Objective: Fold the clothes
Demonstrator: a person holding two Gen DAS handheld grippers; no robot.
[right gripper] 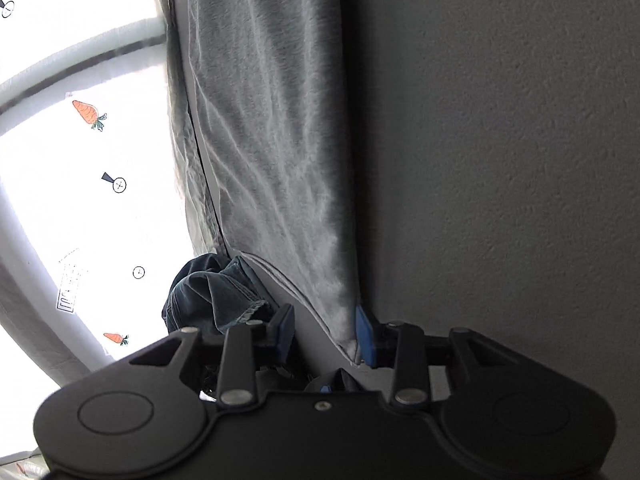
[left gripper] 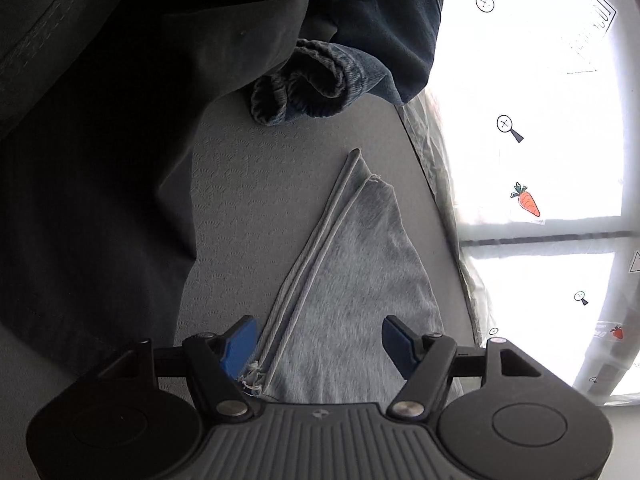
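The left gripper (left gripper: 318, 344) stands wide apart over the grey cloth (left gripper: 352, 280), whose hemmed edge runs ahead past its left finger. The right gripper (right gripper: 326, 334) is also apart, the cloth's corner touching its right finger, jeans (right gripper: 208, 296) ahead-left, bare table (right gripper: 500, 160) to the right.

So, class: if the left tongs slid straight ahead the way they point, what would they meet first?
The light grey garment already lies between the open left tongs; beyond its hemmed tip, probably the crumpled denim cuff, though depth is unclear.
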